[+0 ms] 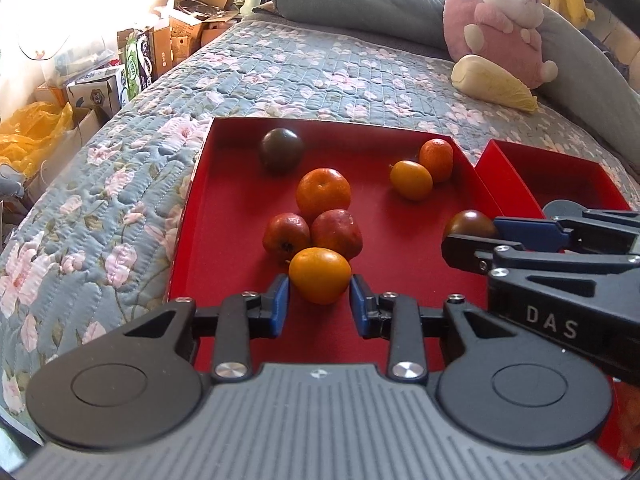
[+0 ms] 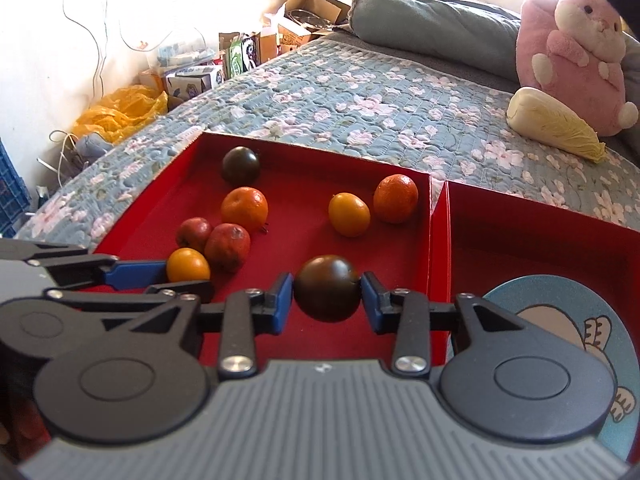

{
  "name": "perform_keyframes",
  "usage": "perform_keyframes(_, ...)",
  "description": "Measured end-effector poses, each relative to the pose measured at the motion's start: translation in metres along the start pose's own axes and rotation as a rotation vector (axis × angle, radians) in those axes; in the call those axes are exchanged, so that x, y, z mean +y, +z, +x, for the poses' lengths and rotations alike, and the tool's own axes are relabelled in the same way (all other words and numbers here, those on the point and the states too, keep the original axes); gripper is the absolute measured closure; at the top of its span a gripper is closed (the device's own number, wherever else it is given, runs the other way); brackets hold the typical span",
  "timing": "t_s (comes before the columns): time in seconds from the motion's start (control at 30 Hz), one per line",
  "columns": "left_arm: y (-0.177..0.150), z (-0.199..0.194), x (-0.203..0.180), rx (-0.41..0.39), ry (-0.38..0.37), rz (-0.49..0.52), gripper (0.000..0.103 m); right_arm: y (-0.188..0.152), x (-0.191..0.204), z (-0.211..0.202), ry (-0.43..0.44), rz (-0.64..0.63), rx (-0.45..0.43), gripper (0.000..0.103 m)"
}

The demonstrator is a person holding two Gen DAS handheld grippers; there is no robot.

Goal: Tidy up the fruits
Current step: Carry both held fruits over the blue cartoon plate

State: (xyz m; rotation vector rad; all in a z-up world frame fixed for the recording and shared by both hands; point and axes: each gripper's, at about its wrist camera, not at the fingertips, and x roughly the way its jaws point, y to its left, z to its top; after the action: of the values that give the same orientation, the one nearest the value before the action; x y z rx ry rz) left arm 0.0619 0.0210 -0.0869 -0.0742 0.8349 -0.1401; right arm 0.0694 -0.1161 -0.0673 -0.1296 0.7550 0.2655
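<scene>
A red tray [image 1: 240, 216] on the bed holds several fruits: two dark round fruits, two oranges, two yellow-orange fruits and two red ones [image 1: 312, 234]. My left gripper [image 1: 319, 294] has its blue pads on either side of a yellow-orange fruit [image 1: 319, 275], touching it. My right gripper [image 2: 327, 294] is closed on a dark round fruit [image 2: 327, 288] near the tray's right wall. The other dark fruit [image 2: 241, 165] lies at the tray's far left. A second red tray [image 2: 540, 236] stands to the right with a blue cartoon plate [image 2: 608, 344] in it.
The trays rest on a floral quilt [image 1: 304, 68]. A pink plush rabbit [image 1: 504, 20] and a napa cabbage [image 1: 494, 82] lie at the far right. Cardboard boxes [image 1: 160, 44] and a yellow bag [image 1: 32, 132] stand beside the bed on the left.
</scene>
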Motion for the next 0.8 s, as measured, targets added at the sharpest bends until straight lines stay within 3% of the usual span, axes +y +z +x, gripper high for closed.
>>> perform_keyframes(0.4, -0.002, -0.008, -0.006, -0.018, 0.013, 0.026, 0.065, -0.007, -0.006, -0.042, 0.069, 0.073, -0.060, 0.062)
perform_keyframes(0.8, -0.002, -0.019, -0.023, -0.048, -0.004, 0.063, 0.065, -0.016, -0.010, -0.060, 0.078, 0.074, -0.071, 0.062)
